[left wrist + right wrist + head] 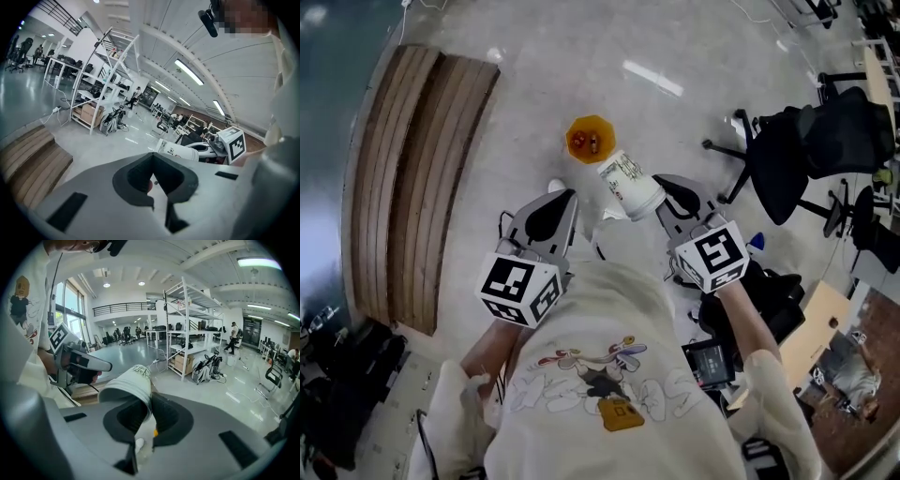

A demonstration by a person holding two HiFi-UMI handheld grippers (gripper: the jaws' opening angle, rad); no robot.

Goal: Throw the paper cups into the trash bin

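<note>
On the floor ahead of me stands a small orange trash bin [590, 139] with a few items inside. My right gripper [664, 190] is shut on the rim of a white paper cup [631, 186], which lies tilted just short of the bin. In the right gripper view the cup [129, 385] points away from the jaws, its wall pinched in the right gripper [149, 403]. My left gripper [560, 199] hangs beside it, shut and empty. The left gripper view shows the left gripper [153, 157] closed on nothing, with the cup [175, 151] off to its right.
Curved wooden steps [417, 187] run along the left. Black office chairs [811, 141] stand to the right, and a cardboard sheet [814, 328] lies lower right. A white shelving rack [192, 329] and bags stand further off. My white shoe [556, 186] is near the bin.
</note>
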